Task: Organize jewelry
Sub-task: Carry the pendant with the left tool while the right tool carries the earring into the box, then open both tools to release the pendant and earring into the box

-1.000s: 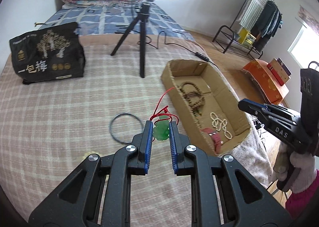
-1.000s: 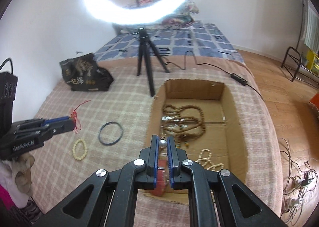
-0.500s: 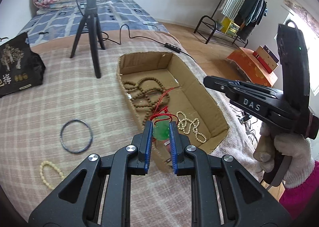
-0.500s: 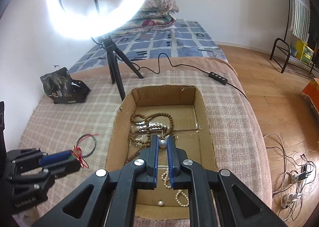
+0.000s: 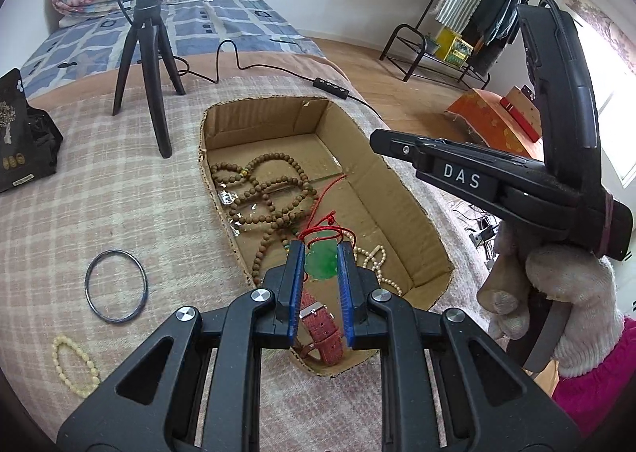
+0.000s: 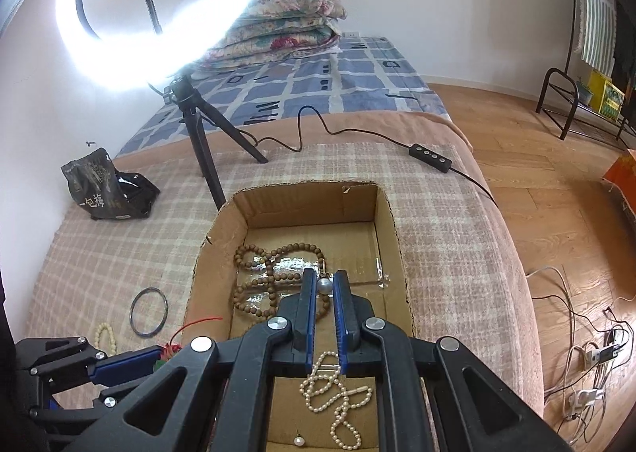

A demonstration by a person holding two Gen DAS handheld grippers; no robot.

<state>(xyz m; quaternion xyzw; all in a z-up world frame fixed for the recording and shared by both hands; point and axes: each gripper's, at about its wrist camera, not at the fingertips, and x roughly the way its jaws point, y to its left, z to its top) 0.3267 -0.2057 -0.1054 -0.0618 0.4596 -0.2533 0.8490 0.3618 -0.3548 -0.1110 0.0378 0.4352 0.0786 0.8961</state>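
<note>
Carried in from the bed since a moment ago, the green pendant (image 5: 322, 262) on its red cord, pinched in the left tool (image 5: 321, 253), hangs over the cardboard box's (image 5: 401, 189) near end, while the right tool (image 6: 325, 285) nips a pearl (image 6: 324, 286) mid-box.

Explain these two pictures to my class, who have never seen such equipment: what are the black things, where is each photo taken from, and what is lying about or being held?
A person holds a black two-finger tool in each hand; a camera on each looks along its fingers. In the left view, the left tool grips a green pendant on red cord above a cardboard box. In the right view, the right tool pinches a pearl. The box holds brown beads, a pearl string and a red strap. A dark ring and pale bracelet lie on the checked blanket.
</note>
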